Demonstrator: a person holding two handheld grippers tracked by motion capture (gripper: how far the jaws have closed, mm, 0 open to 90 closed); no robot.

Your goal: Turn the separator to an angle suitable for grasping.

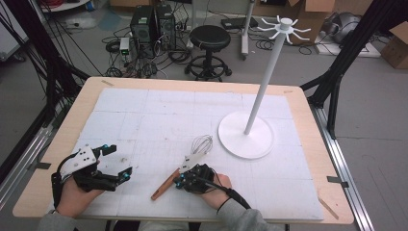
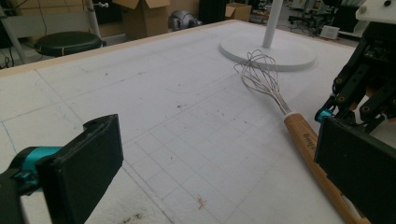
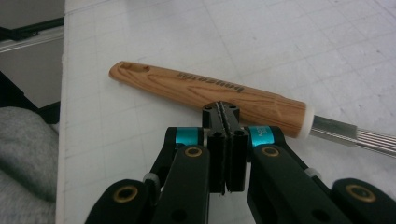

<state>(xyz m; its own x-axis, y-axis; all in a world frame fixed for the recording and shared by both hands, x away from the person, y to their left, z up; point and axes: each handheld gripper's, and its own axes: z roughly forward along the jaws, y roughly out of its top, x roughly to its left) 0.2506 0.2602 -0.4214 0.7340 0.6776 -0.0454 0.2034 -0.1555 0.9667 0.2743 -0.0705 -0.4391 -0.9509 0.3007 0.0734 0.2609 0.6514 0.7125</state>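
A whisk [image 1: 169, 182] with a wooden handle and a wire head lies flat on the white mat, handle towards the front edge. In the right gripper view its handle [image 3: 205, 91] runs crosswise just beyond my right gripper [image 3: 222, 111]. That gripper is shut, jaws pressed together with nothing between them, tips at the handle's near side. In the high view my right gripper [image 1: 179, 182] sits over the whisk's middle. My left gripper [image 1: 120, 161] rests open to the left, empty. Its wide-apart jaws [image 2: 217, 149] frame the whisk [image 2: 280, 105] and the other gripper [image 2: 355, 84].
A white stand [image 1: 245, 137] with a round base, a tall pole and hooks on top stands right of centre, just beyond the whisk's wire head. The wooden table rim [image 1: 57, 139] surrounds the mat. A black stool [image 1: 210, 38] and cables are on the floor behind.
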